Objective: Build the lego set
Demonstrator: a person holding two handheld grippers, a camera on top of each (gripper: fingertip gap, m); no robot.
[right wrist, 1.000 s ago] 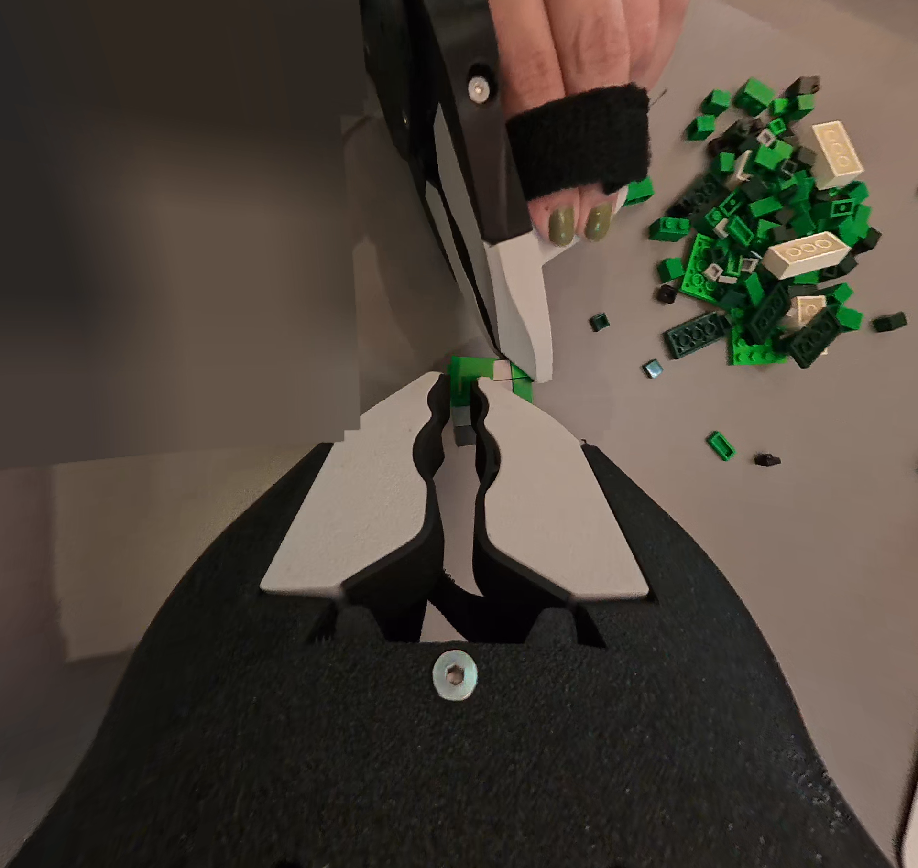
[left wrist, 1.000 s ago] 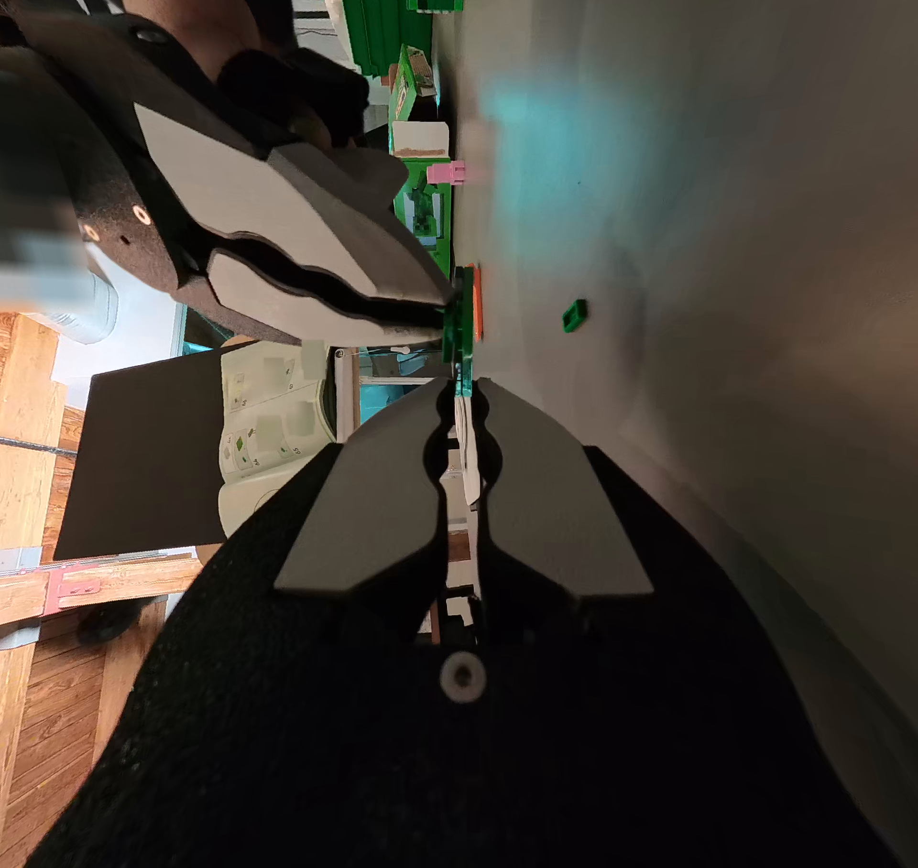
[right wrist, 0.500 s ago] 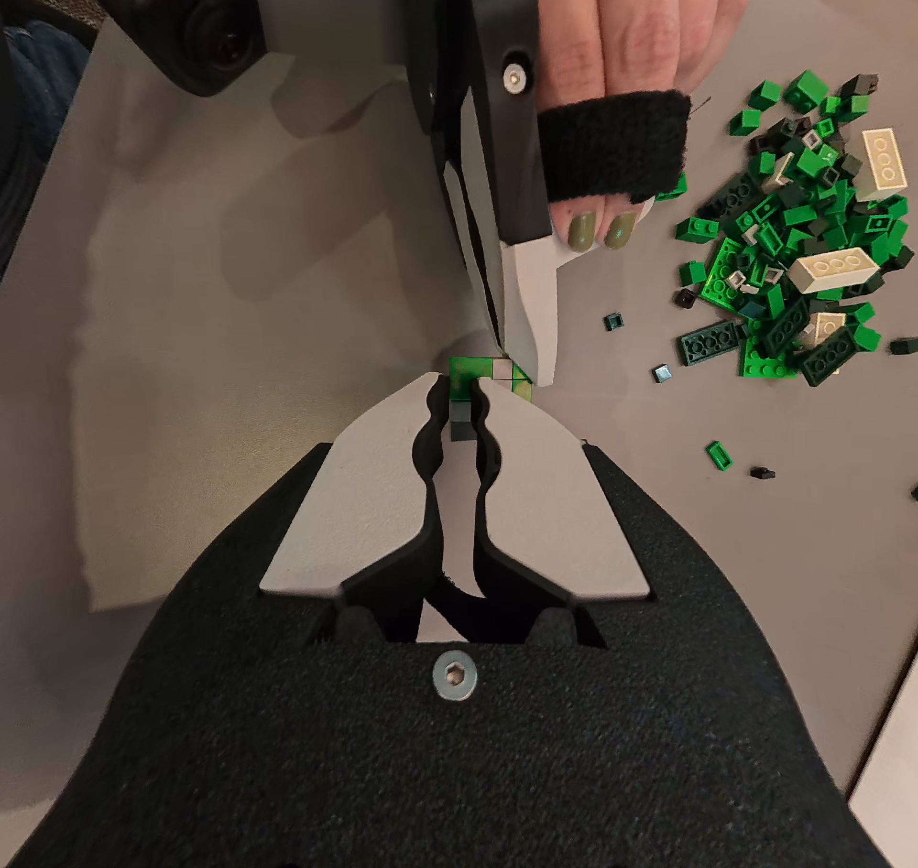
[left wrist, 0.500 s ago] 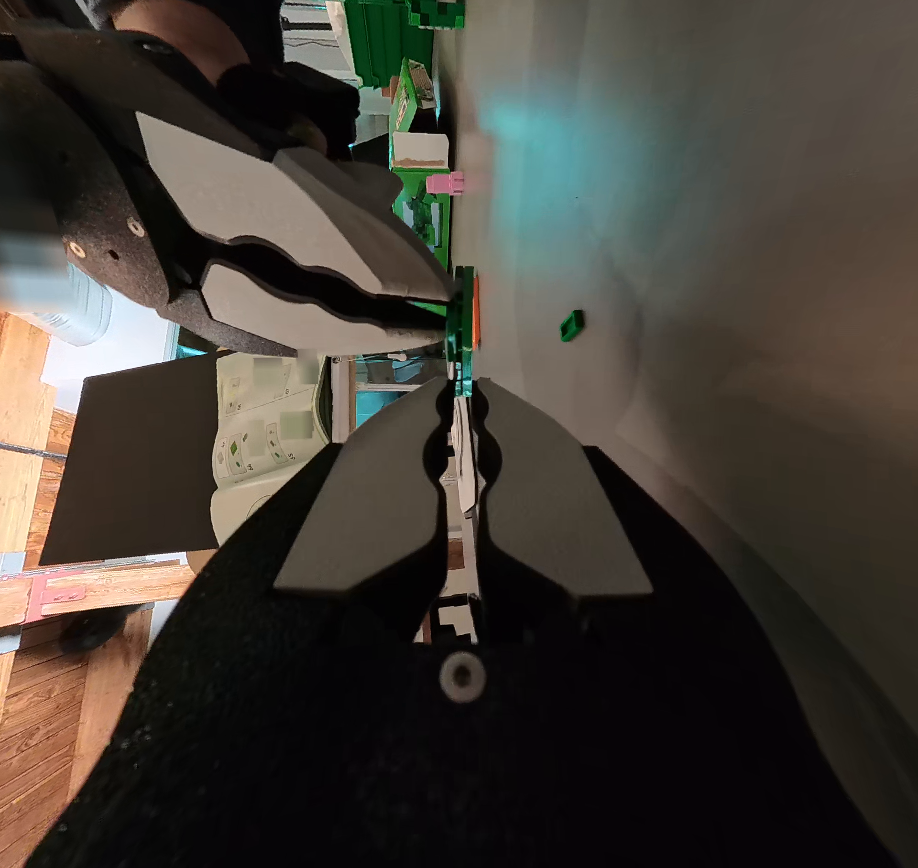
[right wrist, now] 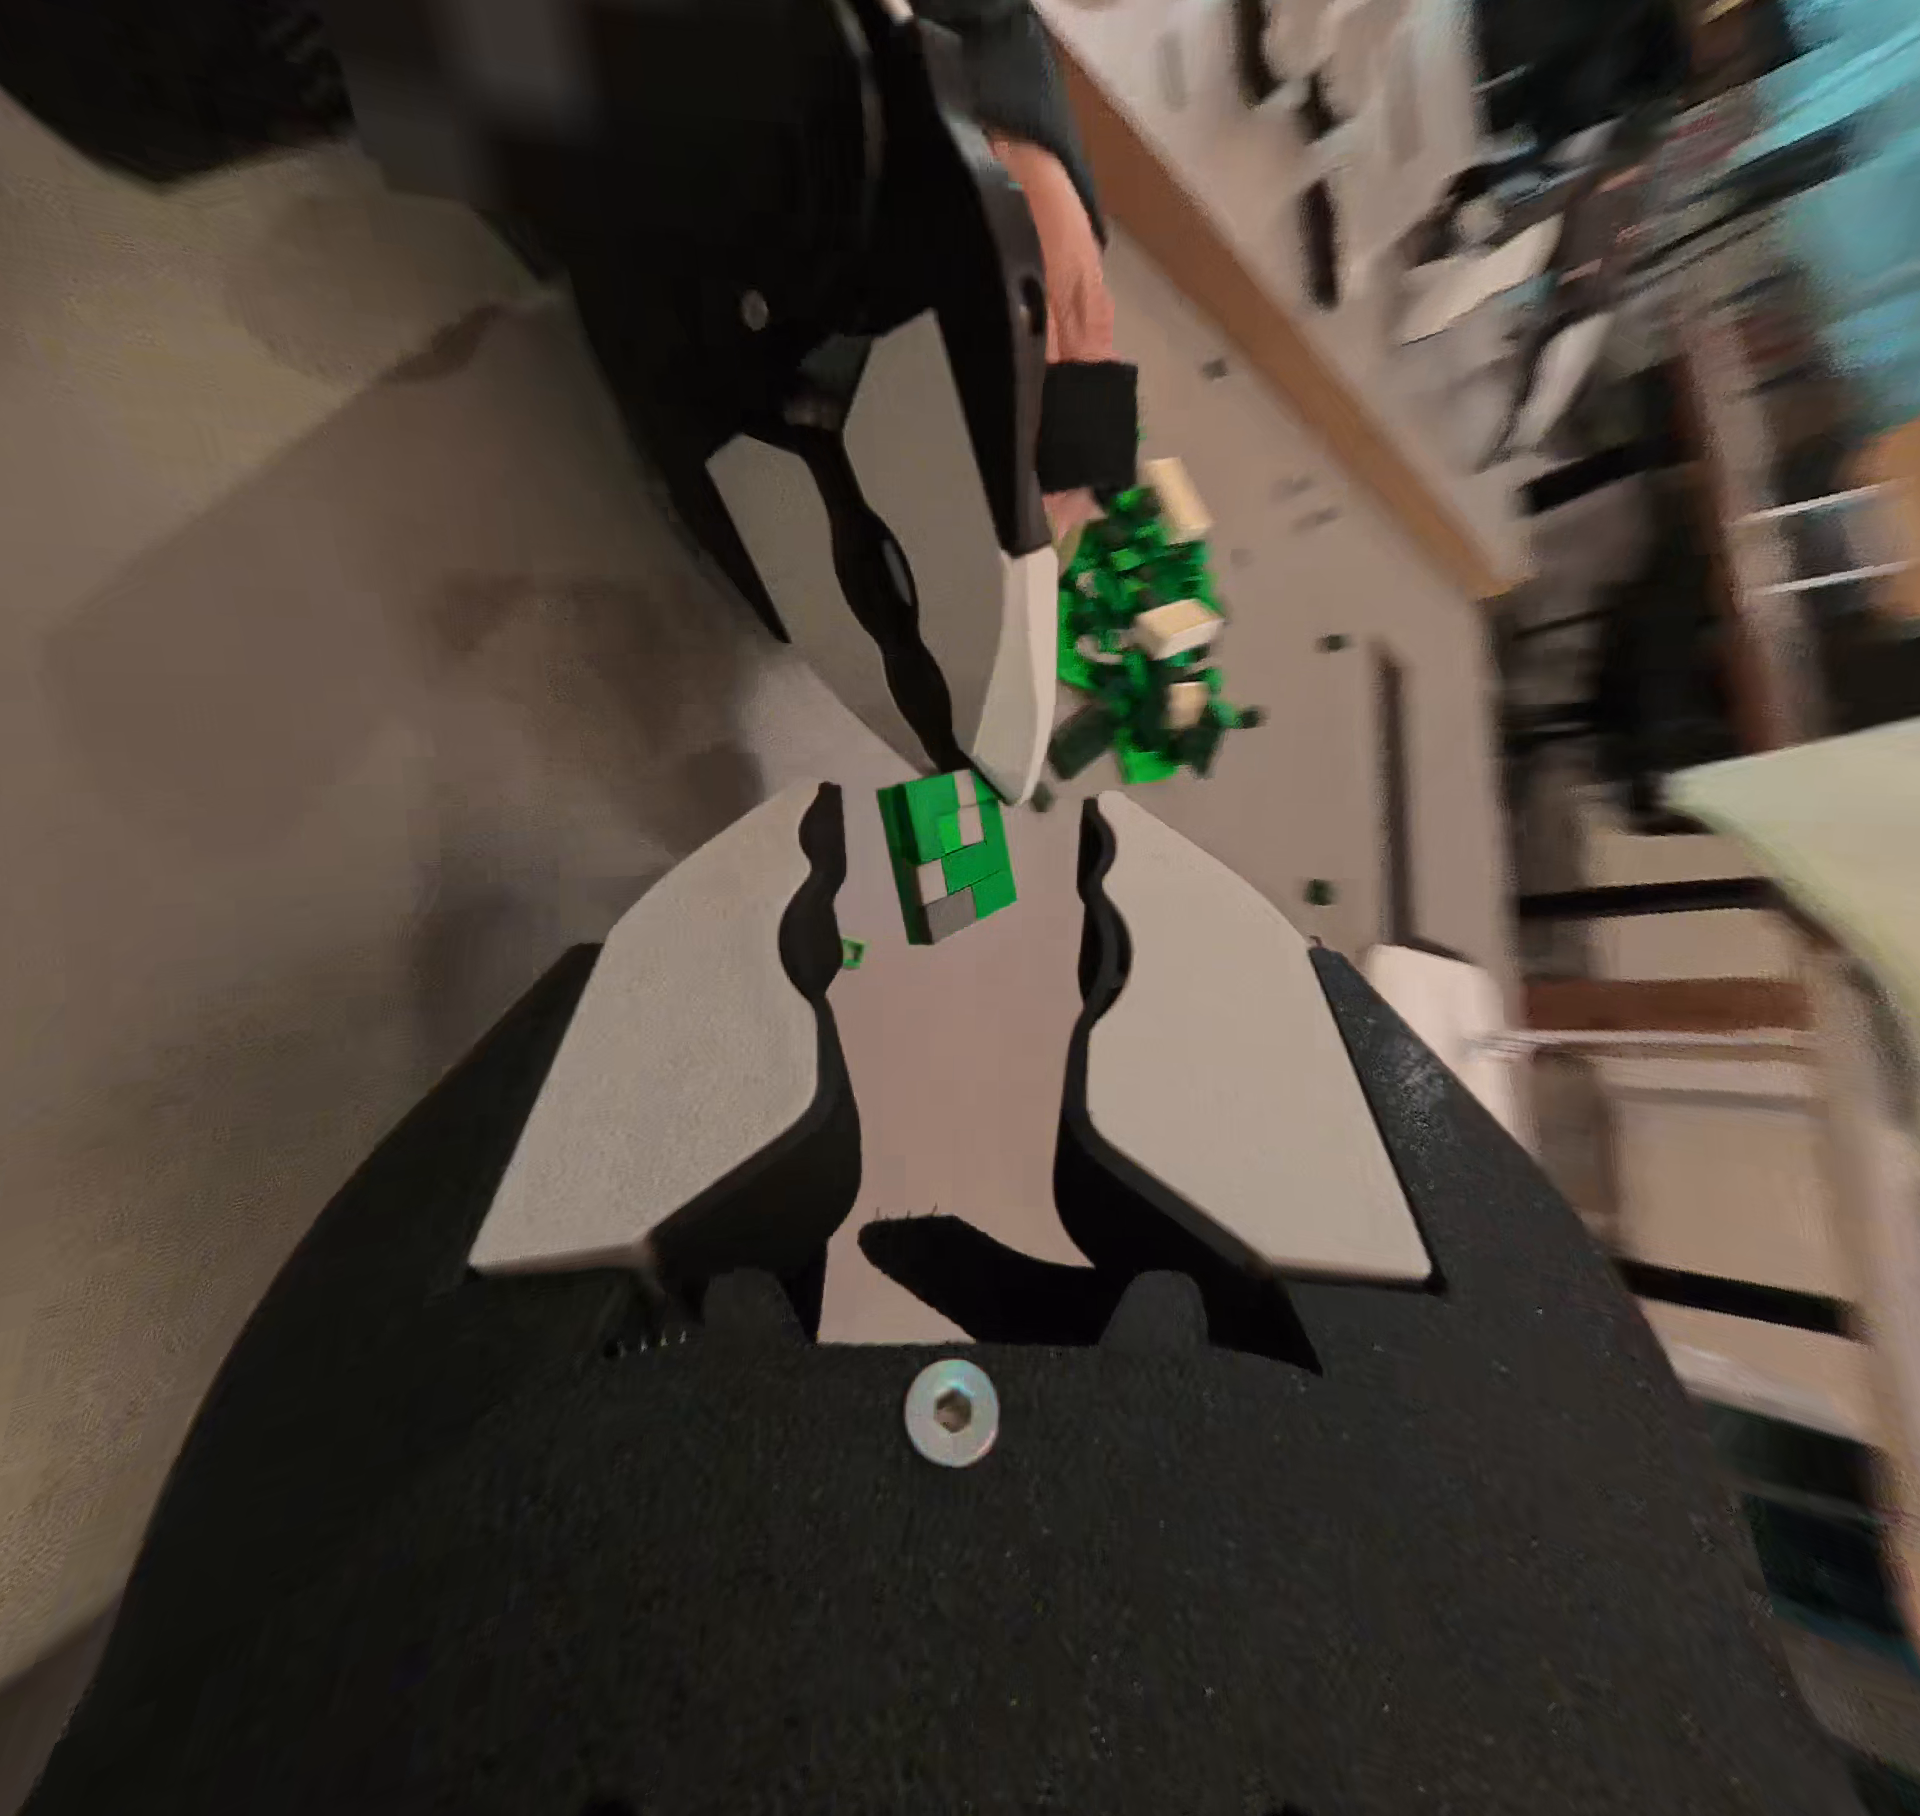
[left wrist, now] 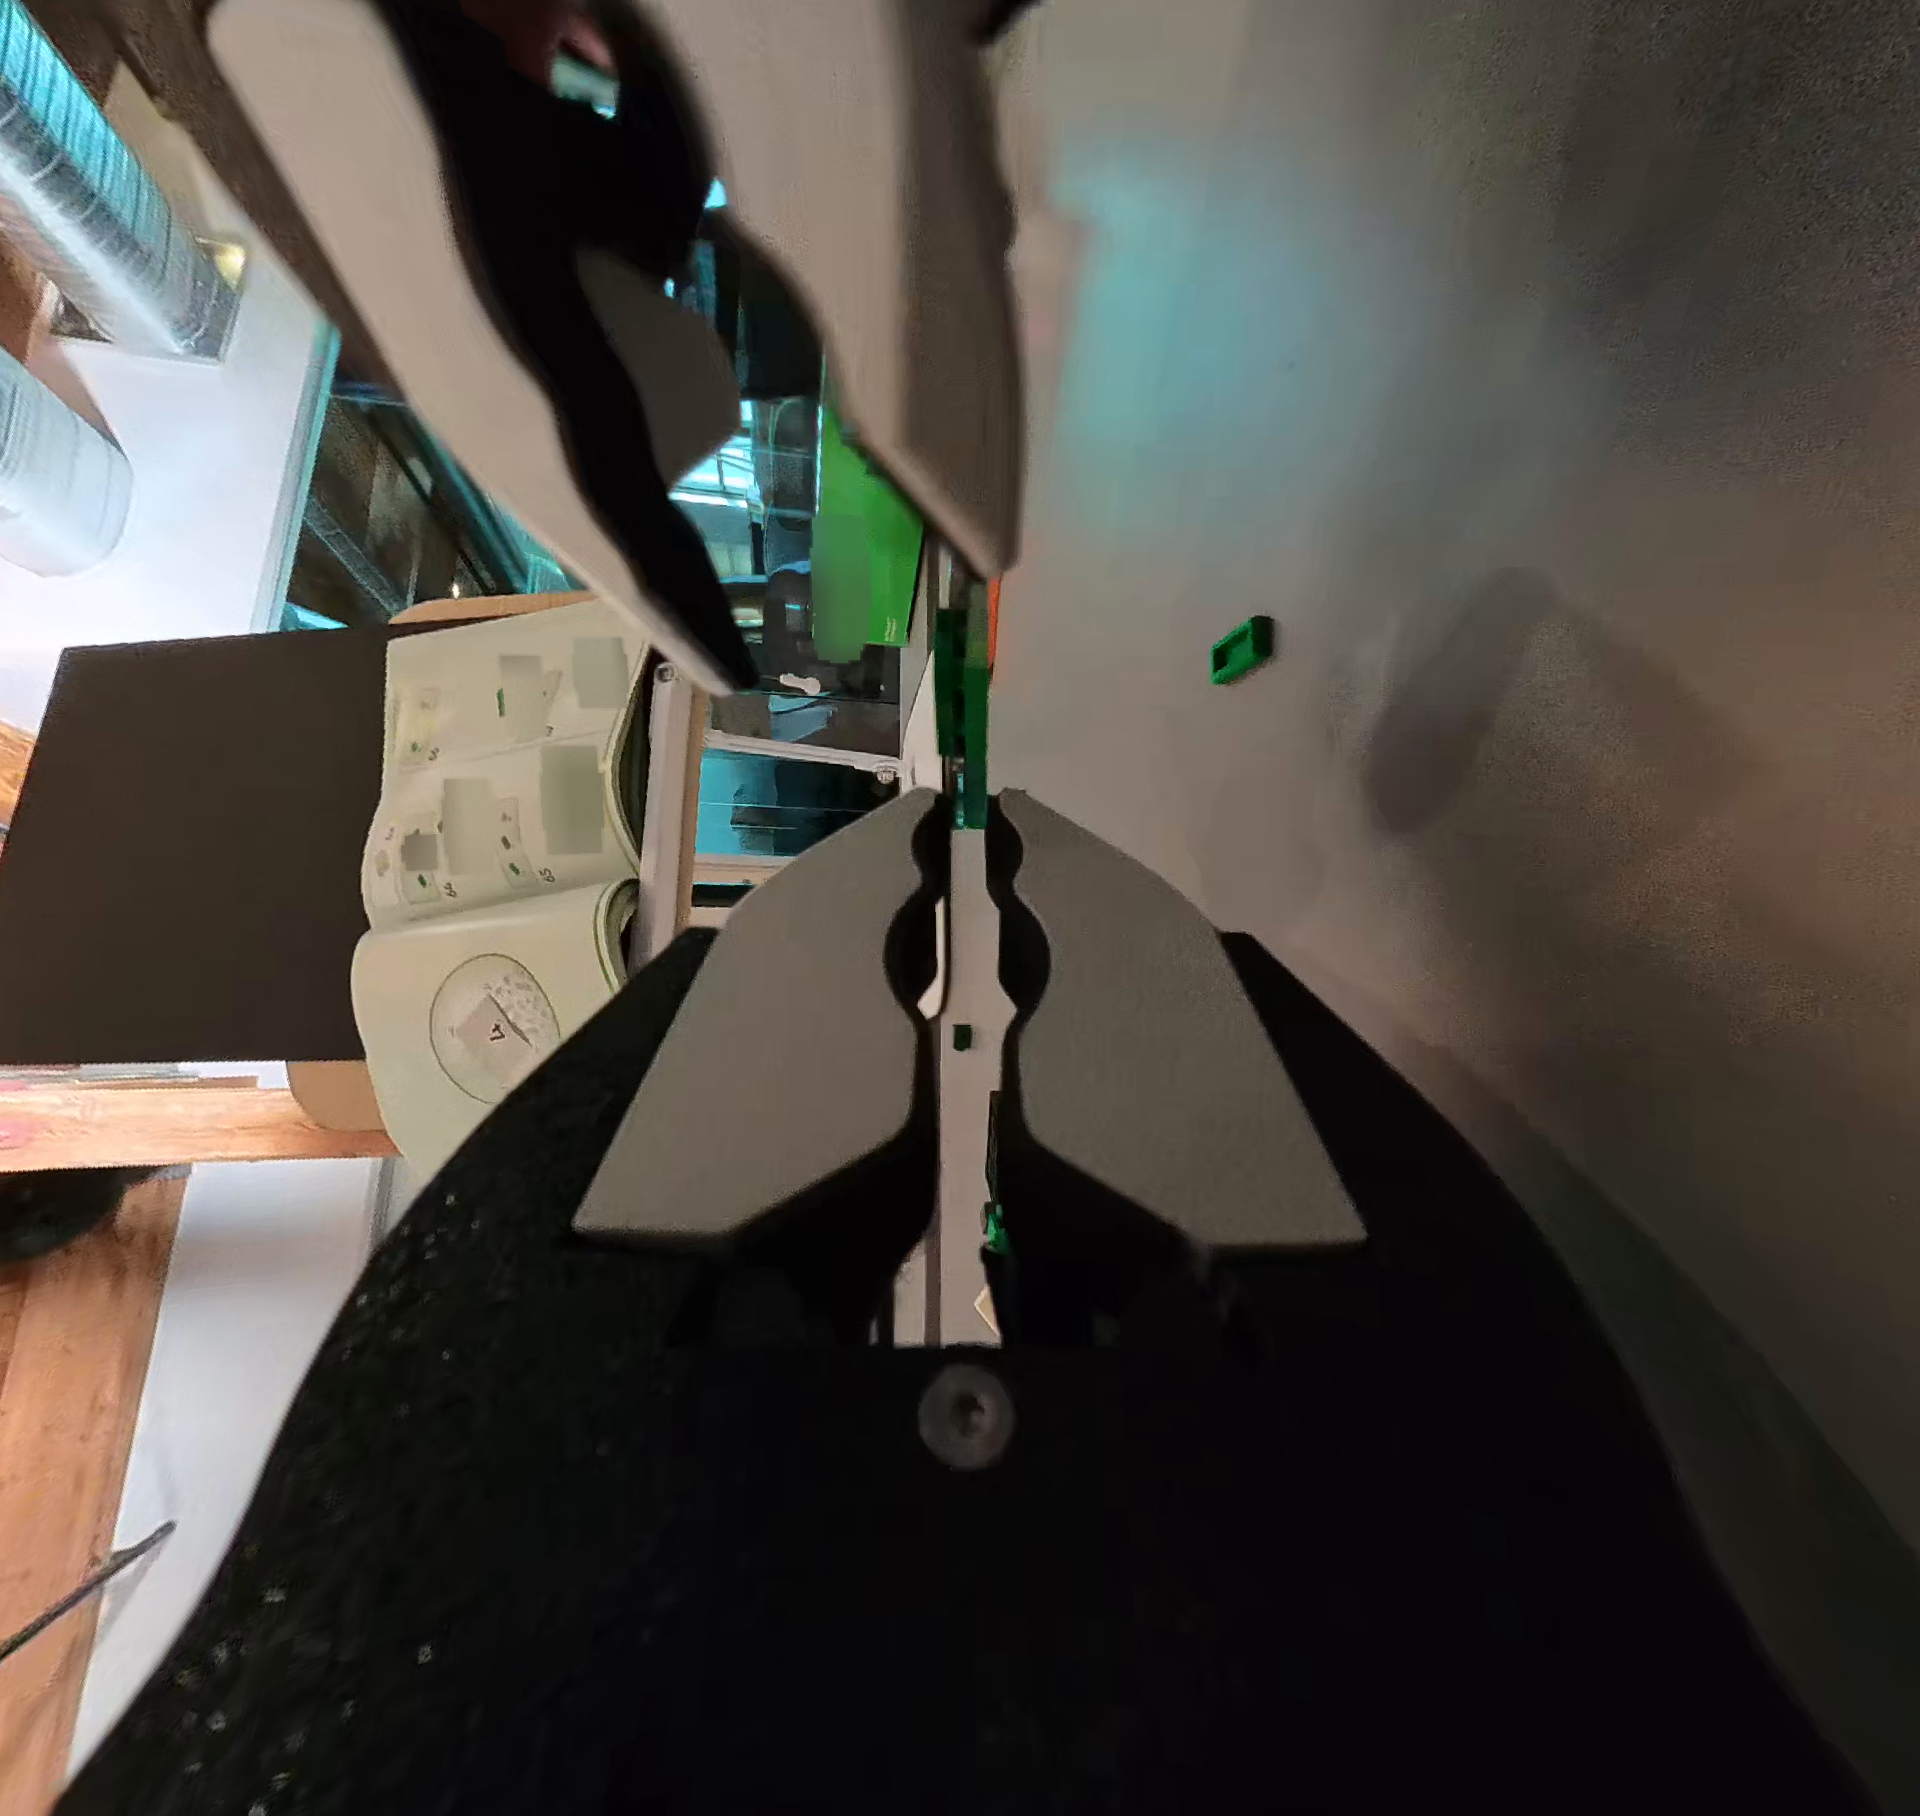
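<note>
A small flat green lego assembly [right wrist: 951, 873] with white and grey tiles hangs just above the grey table. My left gripper [left wrist: 966, 805] is shut on one edge of the assembly [left wrist: 961, 686]. In the right wrist view the left gripper [right wrist: 971, 774] grips its far top corner. My right gripper [right wrist: 956, 810] is open and empty, one finger on each side of the assembly and apart from it. In the left wrist view the right gripper [left wrist: 862, 618] shows blurred and open above the assembly.
A pile of loose green, dark and white bricks [right wrist: 1138, 644] lies behind the left gripper. Single small green pieces lie on the table [left wrist: 1242, 649] [right wrist: 852, 951]. An open instruction booklet [left wrist: 499, 831], a black board [left wrist: 197, 852] and a green box [left wrist: 868, 561] stand beyond.
My right gripper has opened, let go of the green assembly and swung round quickly. My left gripper still holds the assembly in the same place.
</note>
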